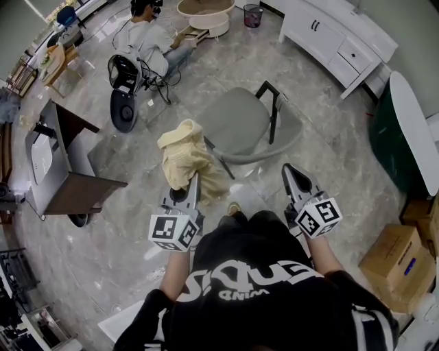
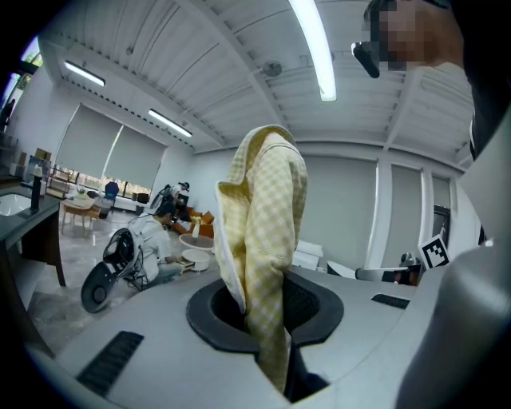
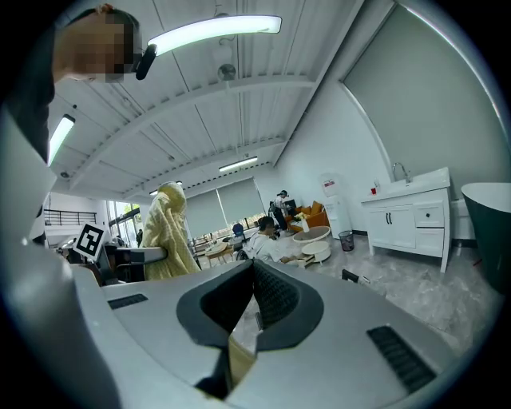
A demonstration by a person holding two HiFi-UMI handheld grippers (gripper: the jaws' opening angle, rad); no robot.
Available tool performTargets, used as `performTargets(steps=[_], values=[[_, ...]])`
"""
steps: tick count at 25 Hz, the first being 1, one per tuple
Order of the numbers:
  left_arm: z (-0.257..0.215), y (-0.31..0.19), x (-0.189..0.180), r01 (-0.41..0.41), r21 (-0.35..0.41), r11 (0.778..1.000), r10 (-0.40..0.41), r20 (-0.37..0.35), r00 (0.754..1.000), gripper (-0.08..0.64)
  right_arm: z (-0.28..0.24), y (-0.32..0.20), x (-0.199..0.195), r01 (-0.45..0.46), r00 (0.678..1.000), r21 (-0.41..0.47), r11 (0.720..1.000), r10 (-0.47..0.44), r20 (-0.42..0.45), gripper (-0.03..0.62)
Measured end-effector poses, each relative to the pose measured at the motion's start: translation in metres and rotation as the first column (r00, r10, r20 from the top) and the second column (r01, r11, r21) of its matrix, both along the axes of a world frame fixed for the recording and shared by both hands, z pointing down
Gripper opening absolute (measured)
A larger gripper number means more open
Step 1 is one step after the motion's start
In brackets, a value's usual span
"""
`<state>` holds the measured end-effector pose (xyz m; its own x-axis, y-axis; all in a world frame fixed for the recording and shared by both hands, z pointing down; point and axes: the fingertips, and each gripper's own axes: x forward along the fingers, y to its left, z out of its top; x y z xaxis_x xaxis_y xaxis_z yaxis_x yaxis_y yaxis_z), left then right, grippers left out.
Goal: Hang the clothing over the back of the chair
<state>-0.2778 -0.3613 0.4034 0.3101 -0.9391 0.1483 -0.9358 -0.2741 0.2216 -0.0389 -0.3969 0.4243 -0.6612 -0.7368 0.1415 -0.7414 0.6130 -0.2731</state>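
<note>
A pale yellow checked garment (image 1: 184, 156) hangs bunched from my left gripper (image 1: 194, 179), just left of the grey chair (image 1: 236, 123). In the left gripper view the cloth (image 2: 267, 216) rises upright from between the dark pads (image 2: 311, 307), which are shut on it. The chair's seat faces me, with its black backrest frame (image 1: 274, 103) on the far right side. My right gripper (image 1: 289, 168) hovers level near the chair's right front edge, holding nothing. In the right gripper view its tips (image 3: 251, 275) meet, and the garment (image 3: 169, 232) shows off to the left.
A person sits on the floor (image 1: 147, 38) beside a black fan (image 1: 123, 103) and a round white table (image 1: 206, 14). A dark wooden stand (image 1: 68, 168) is at left. At right are a white cabinet (image 1: 336, 38), a green tub (image 1: 401, 130) and cardboard boxes (image 1: 398, 257).
</note>
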Motion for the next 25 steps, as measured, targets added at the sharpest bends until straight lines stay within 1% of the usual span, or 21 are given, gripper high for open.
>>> performTargets(steps=[9, 13, 21, 25], values=[[-0.002, -0.017, 0.0, 0.033, -0.001, 0.999, -0.033, -0.003, 0.999, 0.054, -0.005, -0.027, -0.001, 0.035, 0.999, 0.012, 0.999, -0.035, 0.0, 0.014], [-0.006, -0.021, 0.008, 0.042, 0.003, 0.999, -0.042, 0.006, 0.999, 0.054, -0.011, -0.035, 0.001, 0.059, 0.998, 0.022, 0.998, -0.059, -0.009, 0.014], [-0.003, -0.034, 0.028, 0.04, 0.016, 0.999, -0.041, 0.024, 0.999, 0.054, -0.004, -0.048, 0.013, 0.067, 0.998, 0.036, 0.997, -0.067, -0.016, 0.014], [-0.019, -0.049, 0.032, 0.018, 0.047, 0.999, -0.02, 0.041, 0.999, 0.054, -0.002, -0.053, 0.014, 0.082, 0.997, 0.035, 0.996, -0.082, -0.016, 0.014]])
